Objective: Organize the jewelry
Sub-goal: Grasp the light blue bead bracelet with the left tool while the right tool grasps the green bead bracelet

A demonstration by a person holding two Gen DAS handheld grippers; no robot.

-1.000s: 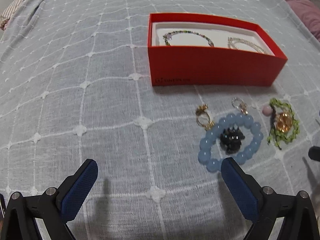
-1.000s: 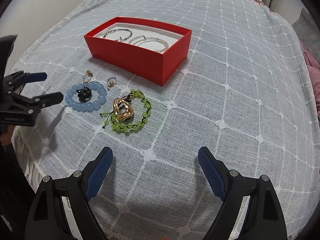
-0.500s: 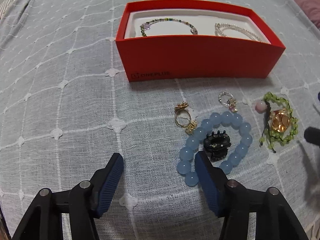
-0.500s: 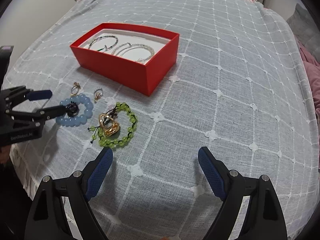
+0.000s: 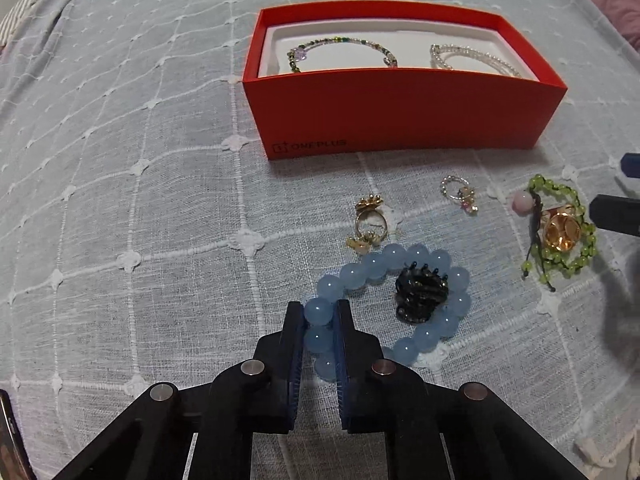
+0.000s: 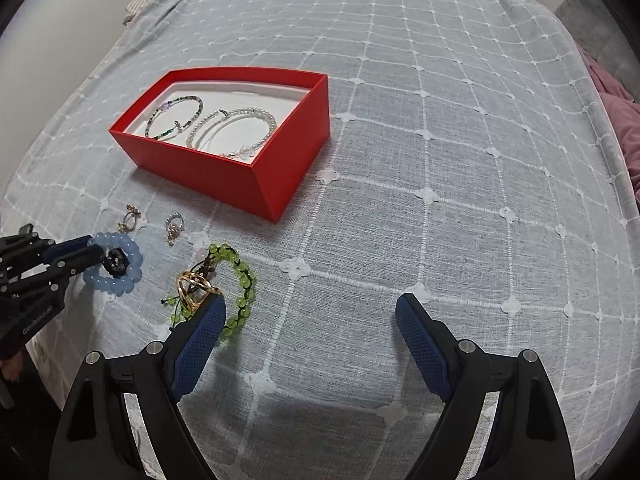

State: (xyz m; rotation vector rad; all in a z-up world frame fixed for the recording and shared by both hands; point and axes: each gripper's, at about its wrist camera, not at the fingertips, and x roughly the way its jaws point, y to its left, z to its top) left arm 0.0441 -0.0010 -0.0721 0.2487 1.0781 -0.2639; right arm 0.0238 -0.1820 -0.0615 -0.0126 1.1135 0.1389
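My left gripper [image 5: 319, 312] is shut on the near-left beads of a pale blue bead bracelet [image 5: 436, 258] that lies on the grey cloth; it also shows in the right wrist view [image 6: 134, 258]. A black hair claw [image 5: 420, 294] sits inside the bracelet's ring. A gold ring [image 5: 370, 220], a small silver charm ring [image 5: 460, 192] and a green bead bracelet [image 5: 576, 258] with a gold piece [image 5: 560, 232] on it lie nearby. The red box [image 5: 400, 112] holds two thin bracelets [image 6: 176, 116] [image 6: 236, 128]. My right gripper [image 6: 310, 312] is open, its left finger beside the green bracelet [image 6: 240, 276].
The grey checked cloth [image 6: 440, 160] covers a bed. A pink fabric [image 6: 616, 108] lies at the right edge. The bed's near-left edge drops off beside my left gripper [image 6: 60, 260].
My left gripper has moved forward and closed from wide open onto the blue bracelet. My right gripper has moved toward the green bracelet and stays open.
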